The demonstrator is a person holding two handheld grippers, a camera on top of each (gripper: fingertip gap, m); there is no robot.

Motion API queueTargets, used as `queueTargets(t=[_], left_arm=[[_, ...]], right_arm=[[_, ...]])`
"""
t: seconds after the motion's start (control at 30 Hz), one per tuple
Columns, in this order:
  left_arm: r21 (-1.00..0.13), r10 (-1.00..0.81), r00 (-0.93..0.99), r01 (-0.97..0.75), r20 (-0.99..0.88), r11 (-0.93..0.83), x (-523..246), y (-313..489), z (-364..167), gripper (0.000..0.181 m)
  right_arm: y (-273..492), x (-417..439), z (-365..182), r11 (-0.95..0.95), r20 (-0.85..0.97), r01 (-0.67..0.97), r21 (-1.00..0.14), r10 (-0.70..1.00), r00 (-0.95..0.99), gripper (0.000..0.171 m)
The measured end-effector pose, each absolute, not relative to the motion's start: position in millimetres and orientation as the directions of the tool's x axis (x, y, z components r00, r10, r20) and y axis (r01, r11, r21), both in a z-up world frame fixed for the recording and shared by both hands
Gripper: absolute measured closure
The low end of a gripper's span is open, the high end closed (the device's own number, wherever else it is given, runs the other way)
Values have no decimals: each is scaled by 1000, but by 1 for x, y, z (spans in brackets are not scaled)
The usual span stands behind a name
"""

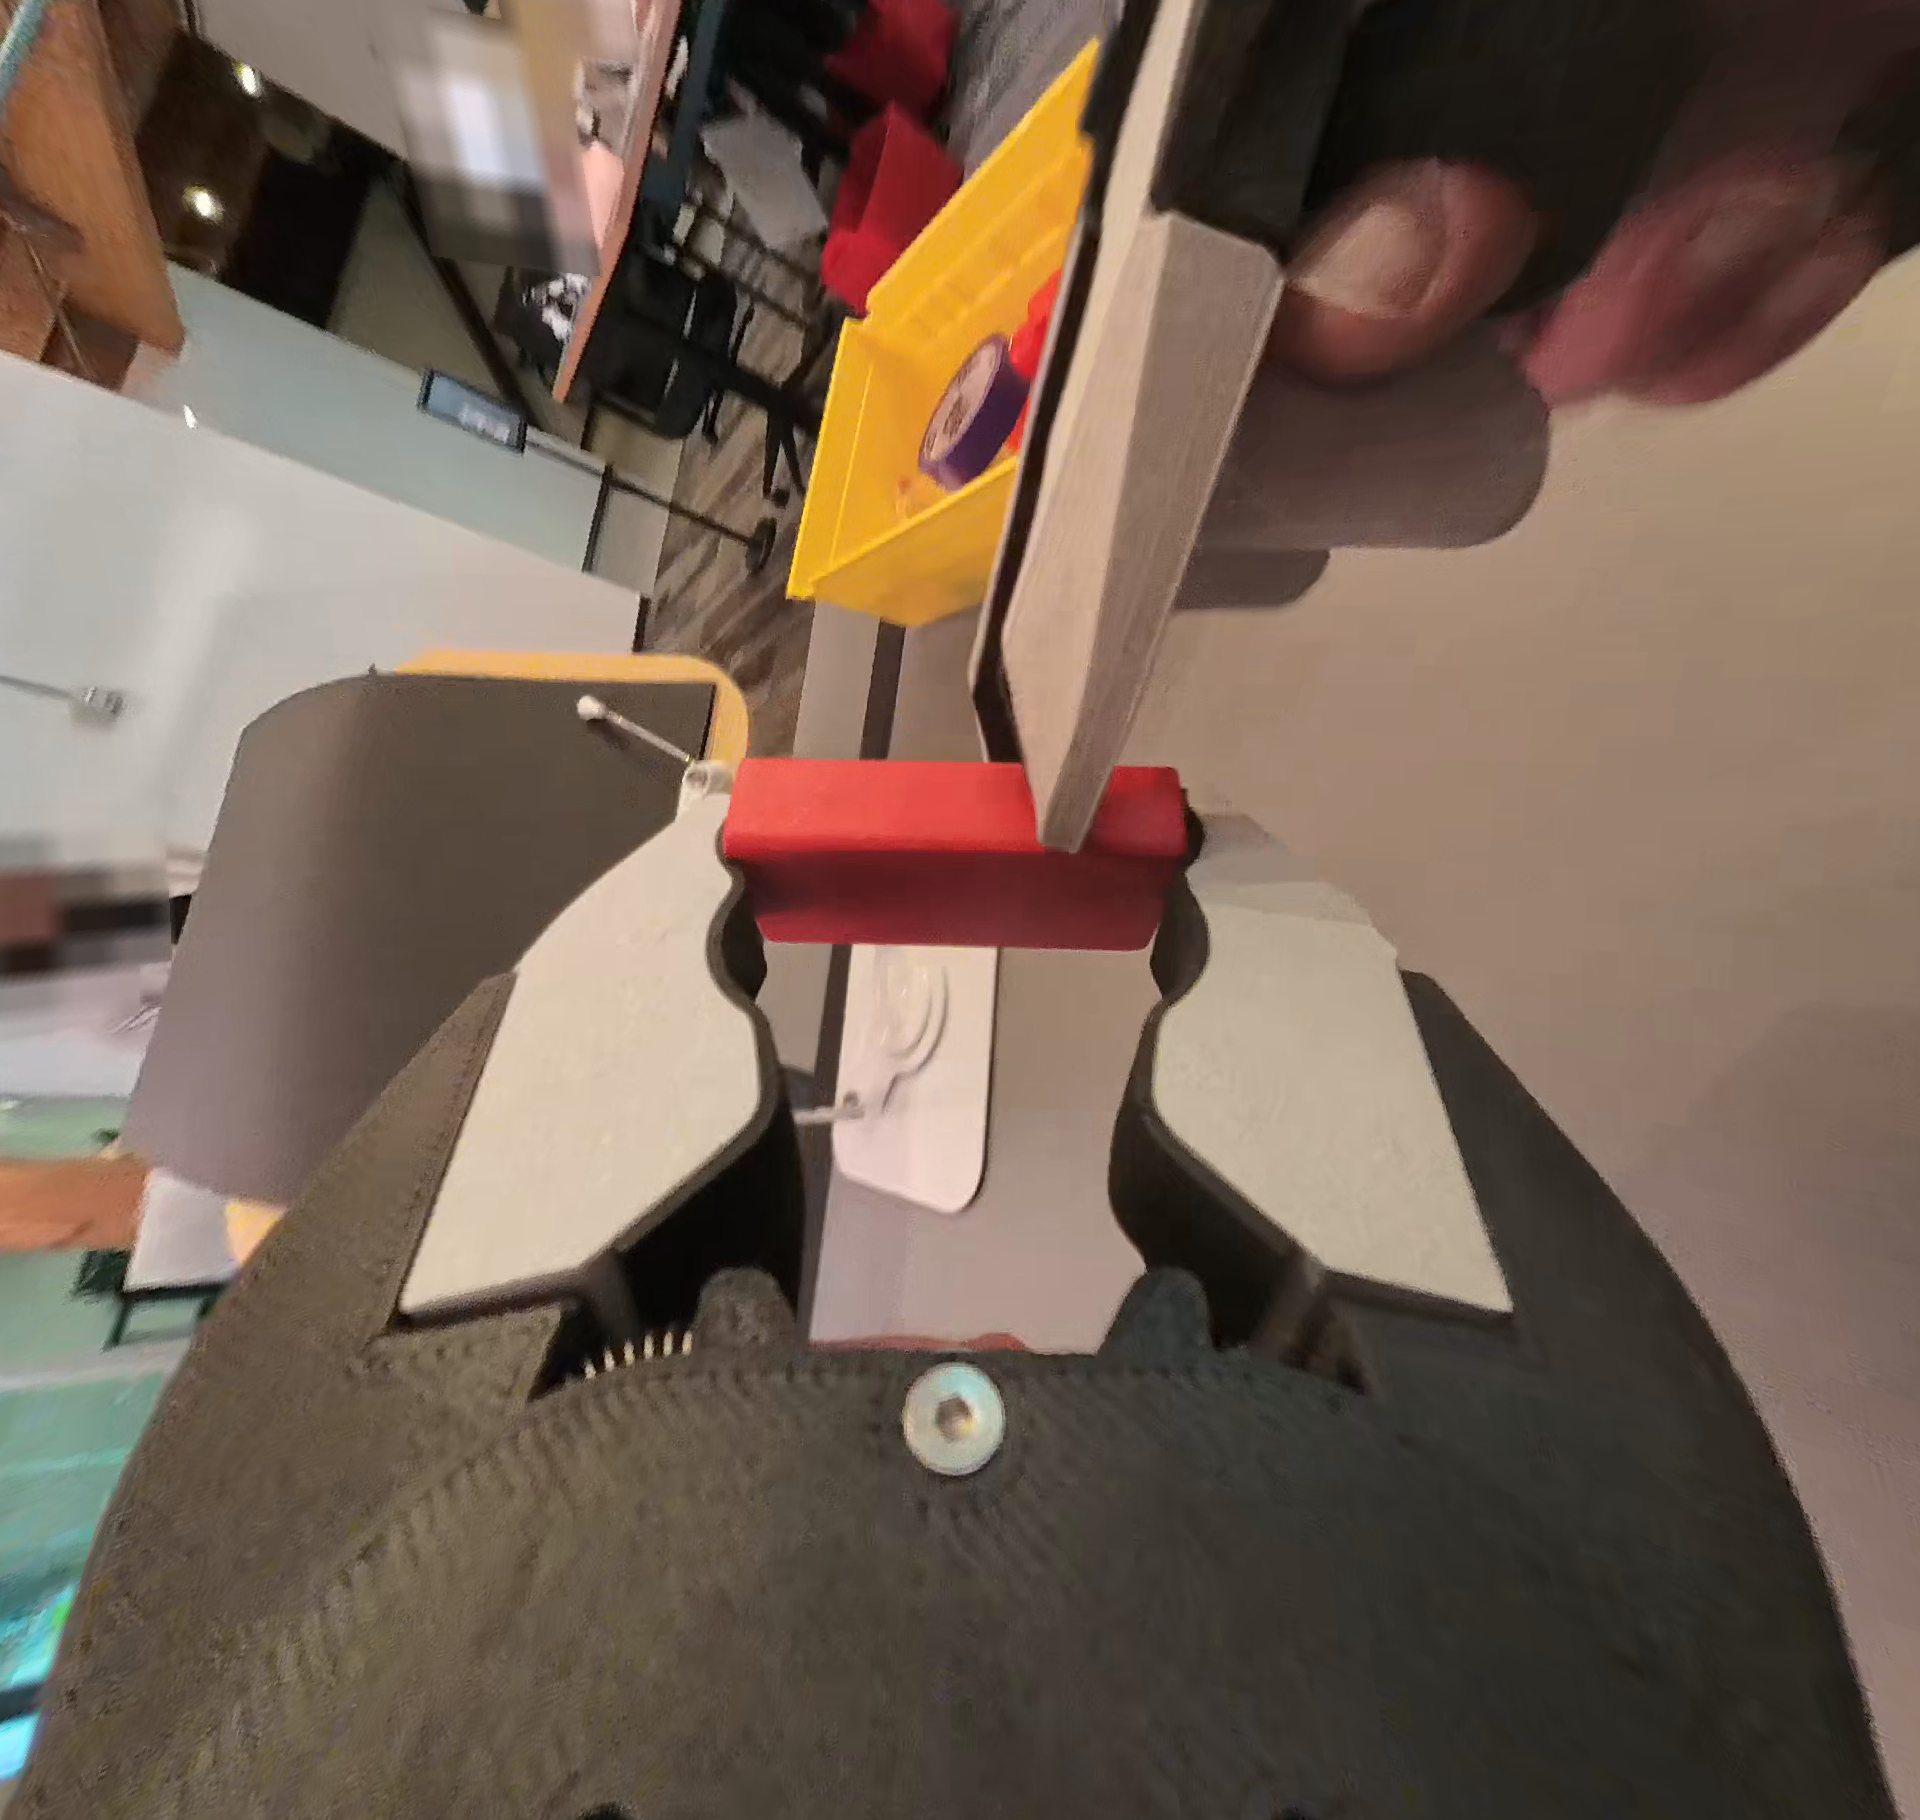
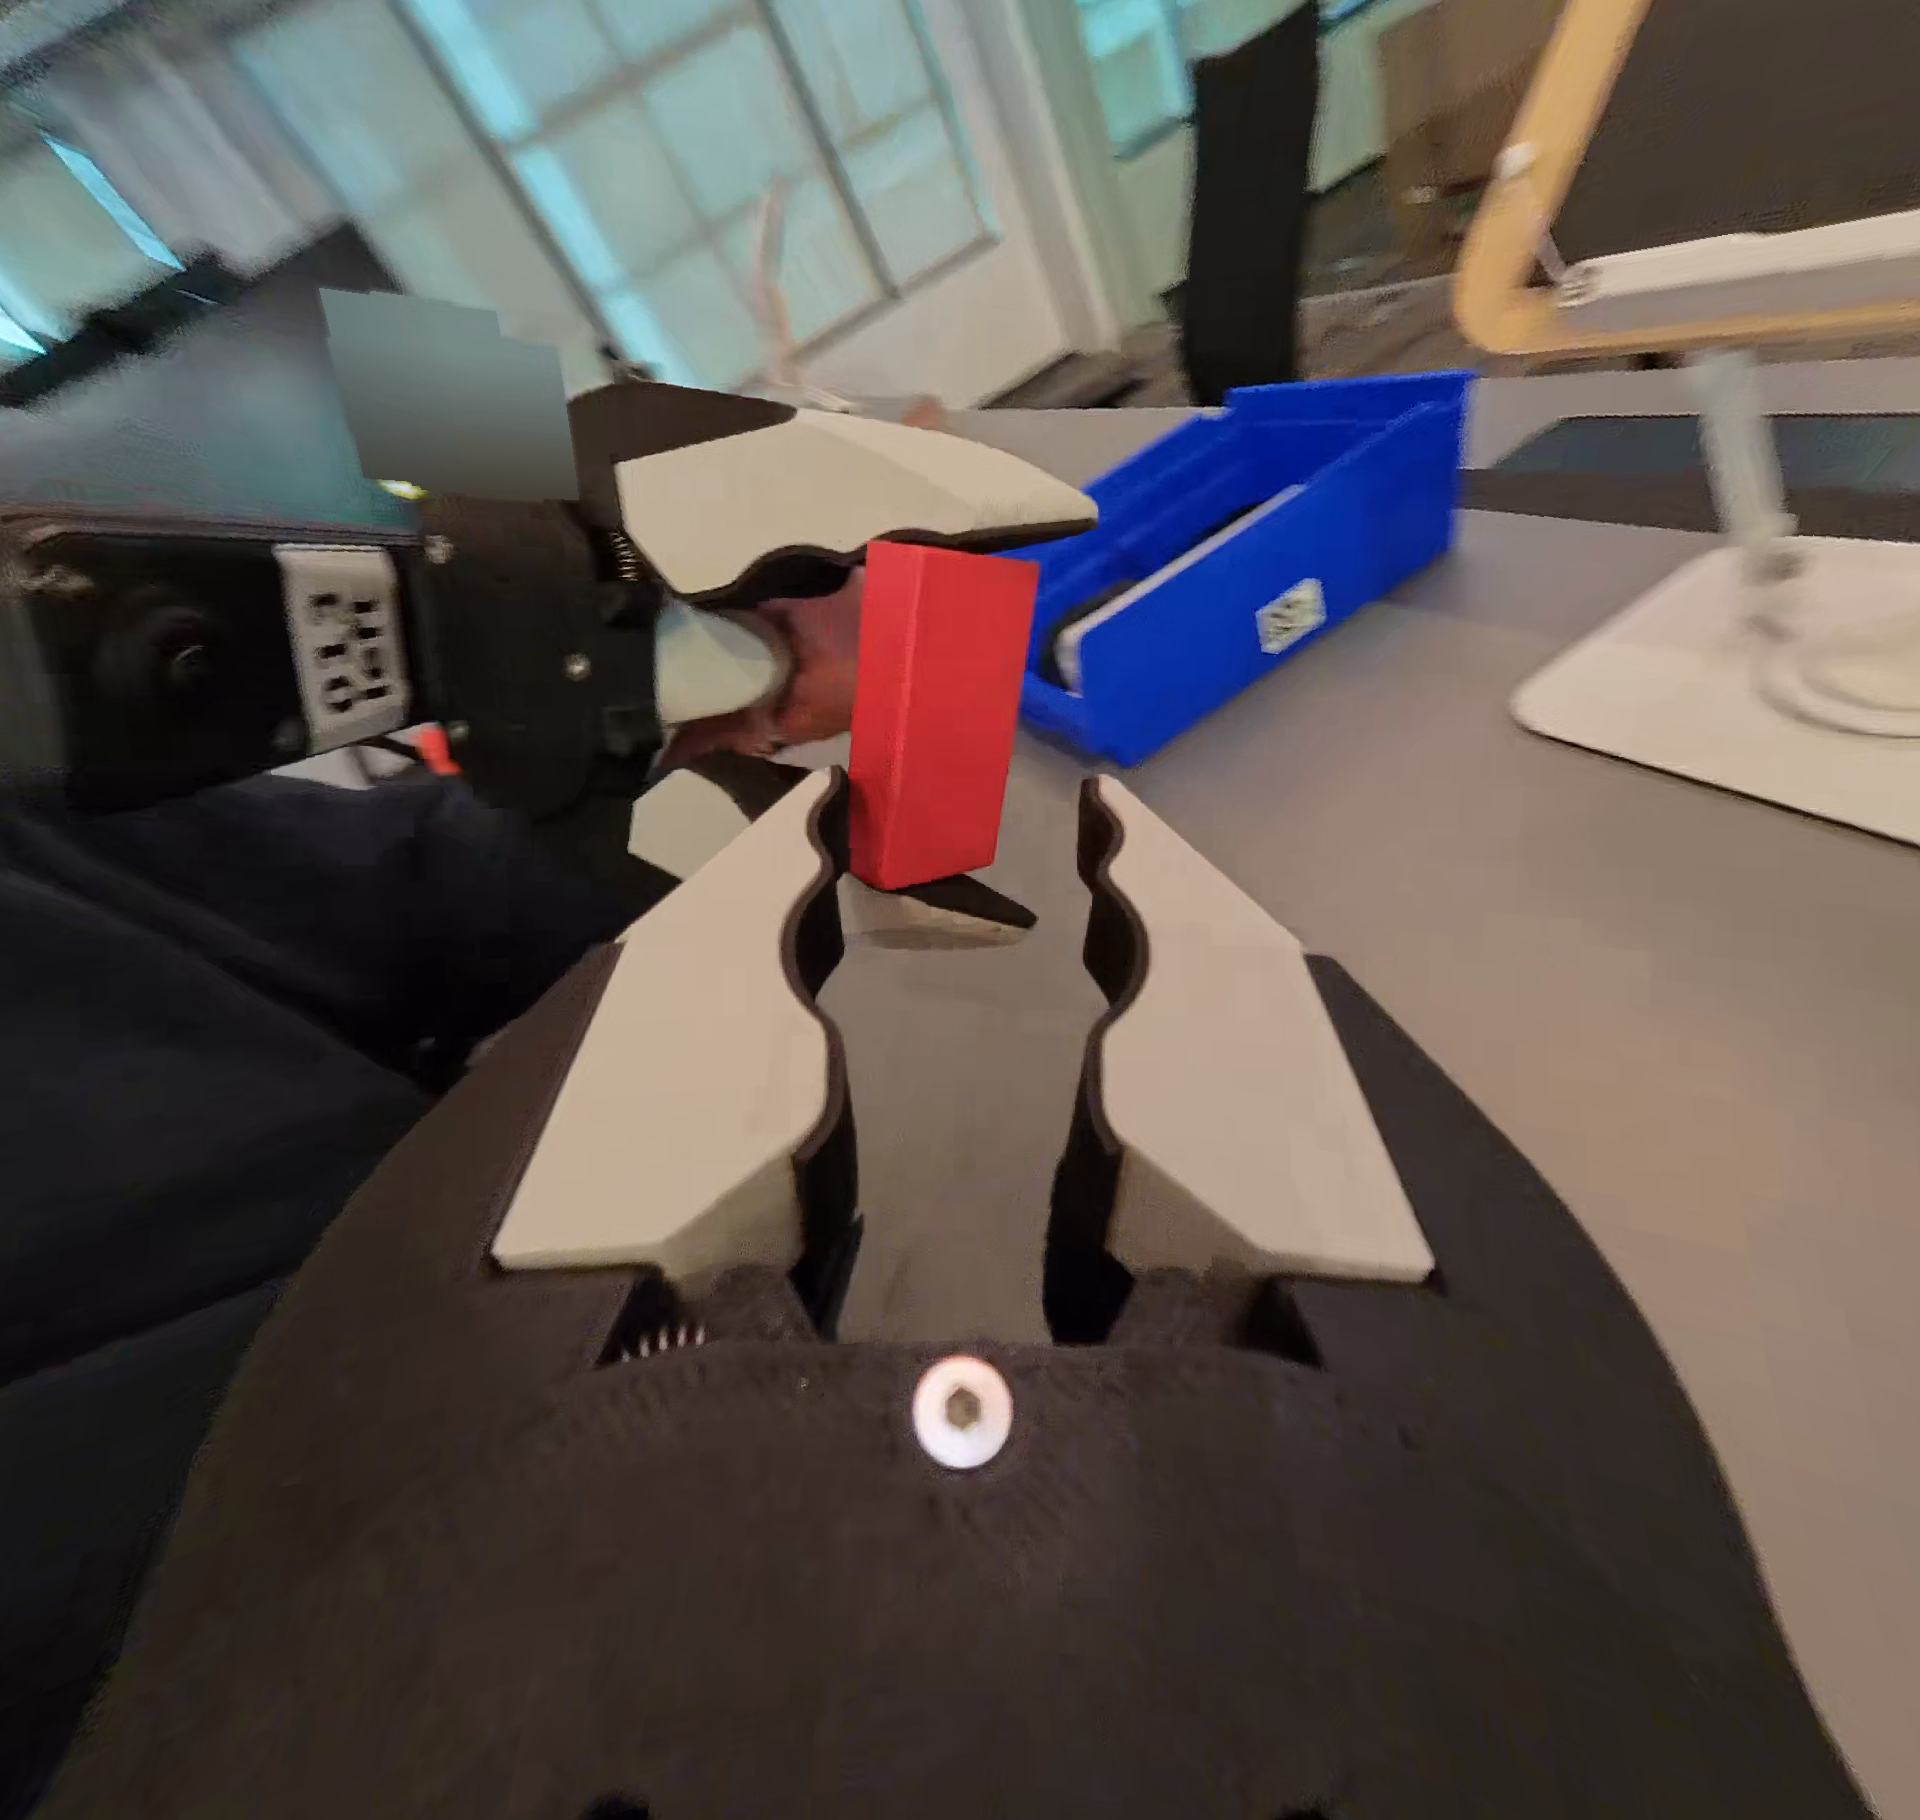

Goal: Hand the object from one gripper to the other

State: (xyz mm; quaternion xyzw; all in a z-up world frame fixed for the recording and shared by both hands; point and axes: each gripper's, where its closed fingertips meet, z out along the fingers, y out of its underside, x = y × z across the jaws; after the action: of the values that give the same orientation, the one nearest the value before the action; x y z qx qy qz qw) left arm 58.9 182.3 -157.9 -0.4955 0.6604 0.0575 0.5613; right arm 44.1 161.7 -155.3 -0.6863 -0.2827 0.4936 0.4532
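A red block [image 1: 935, 856] is clamped end to end between the fingertips of my left gripper [image 1: 956, 877], held in the air above the grey table. One finger [image 1: 1122, 482] of my right gripper comes down from above and crosses the block's right part. In the right wrist view the red block [image 2: 935, 710] stands upright between the left gripper's upper finger [image 2: 831, 492] and lower finger [image 2: 935, 913]. My right gripper [image 2: 961, 804] is open around the block's lower end. Its left fingertip is at the block's side, and a gap shows on the right.
A yellow bin [image 1: 914, 544] holding a purple tape roll [image 1: 971, 409] sits behind the block. A blue bin [image 2: 1299, 565] lies on the grey table [image 2: 1455, 939]. A wood-framed screen [image 2: 1507, 212] on a white stand base [image 2: 1662, 721] is at the right. A person's hand [image 1: 1403, 264] holds the right gripper. Only a small space, under 4 cm, lies between the two pairs of fingers.
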Motion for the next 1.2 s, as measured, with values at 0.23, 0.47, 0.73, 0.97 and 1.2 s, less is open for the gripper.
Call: queueTargets(t=[0.23, 0.47, 0.73, 0.97, 1.2], left_arm=[[-272, -487, 38, -866, -872, 419, 56, 192, -177, 108], [-172, -467, -18, -916, -884, 361, 64, 186, -197, 108], [-344, -533, 53, -815, -845, 466, 73, 174, -175, 89], [-645, -689, 123, -495, -715, 582, 79, 143, -139, 82], [-815, -826, 18, -176, -563, 552, 95, 96, -123, 77]], right_arm=[[169, 39, -170, -410, -329, 41, -911, 785, 525, 135], [171, 35, -192, -414, -277, 125, -902, 775, 568, 156], [157, 42, -160, -466, -471, -87, -881, 840, 270, 157], [125, 62, -127, -509, -479, -232, -829, 860, -176, 157], [77, 62, -107, -529, -341, -246, -812, 773, -536, 157]])
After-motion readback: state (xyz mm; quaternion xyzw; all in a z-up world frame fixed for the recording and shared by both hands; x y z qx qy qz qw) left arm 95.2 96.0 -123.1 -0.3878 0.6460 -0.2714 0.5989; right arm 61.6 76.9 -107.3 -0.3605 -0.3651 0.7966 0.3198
